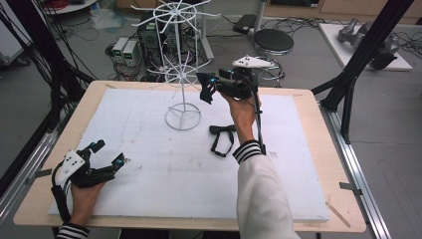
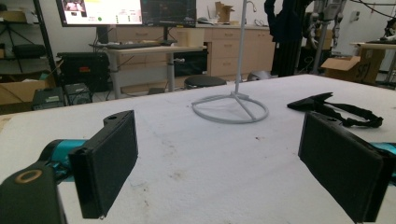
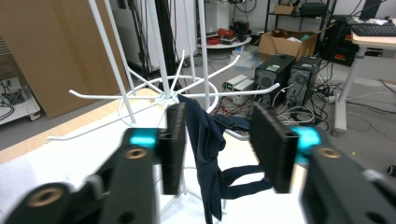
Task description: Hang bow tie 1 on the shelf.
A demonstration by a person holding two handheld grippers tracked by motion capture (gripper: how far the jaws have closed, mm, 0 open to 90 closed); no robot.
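A white wire rack (image 1: 180, 74) stands on the white table mat (image 1: 149, 164) at the back middle; its ring base (image 2: 230, 108) is also in the left gripper view. A dark strap item (image 3: 205, 135) hangs from one of the rack's arms. My right gripper (image 3: 218, 121) is raised at the rack (image 3: 163, 95), its jaws standing apart on either side of the hanging item, with a gap at the right pad. A second black strap item (image 1: 222, 137) lies on the mat beside the right forearm, seen too as the strap item (image 2: 341, 109). My left gripper (image 1: 107, 153) rests at the front left, open and empty.
The mat lies on a wooden table (image 1: 318, 149). Behind the table stand a black stool (image 1: 273, 41) and computer boxes (image 1: 125, 50) among cables on the floor. Black frame struts (image 1: 358, 55) rise at the right, and dark cables (image 1: 45, 74) hang at the left.
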